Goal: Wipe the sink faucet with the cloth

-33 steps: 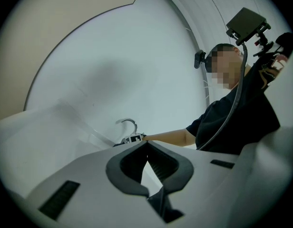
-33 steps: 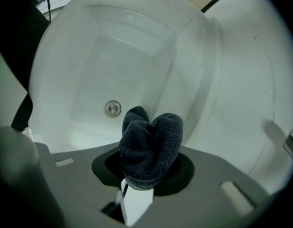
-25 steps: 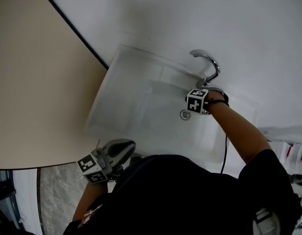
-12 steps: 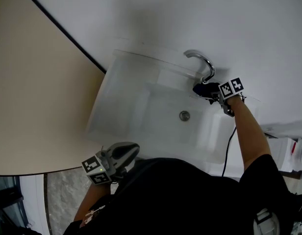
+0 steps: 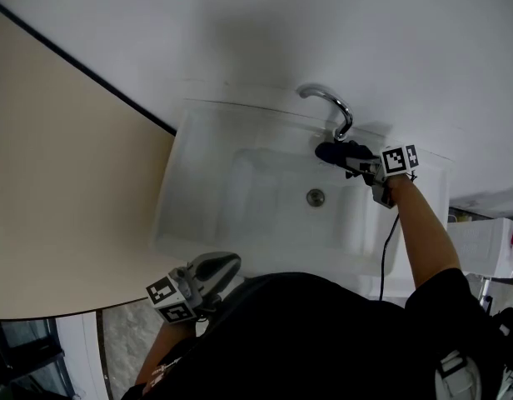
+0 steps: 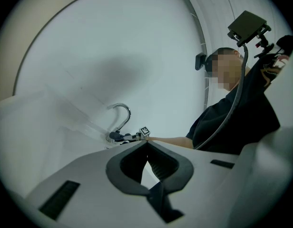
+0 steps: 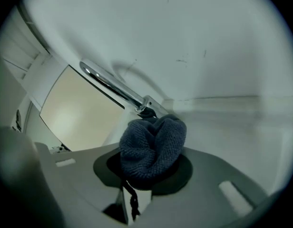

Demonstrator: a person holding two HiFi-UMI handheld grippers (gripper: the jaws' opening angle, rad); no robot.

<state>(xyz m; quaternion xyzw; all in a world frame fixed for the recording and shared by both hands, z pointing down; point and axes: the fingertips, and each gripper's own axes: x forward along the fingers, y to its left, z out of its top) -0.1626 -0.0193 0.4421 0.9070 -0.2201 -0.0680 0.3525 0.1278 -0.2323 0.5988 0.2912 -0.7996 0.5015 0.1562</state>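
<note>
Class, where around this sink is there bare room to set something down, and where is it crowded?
Free: the basin floor between the drain and the sink left wall. Crowded: the faucet base, where the right tongs hold the cloth.

The faucet stands on the sink's back rim, right of middle. The drain lies in the sink, before it. The cloth is at the sink's back right, just beside the faucet's base.
</note>
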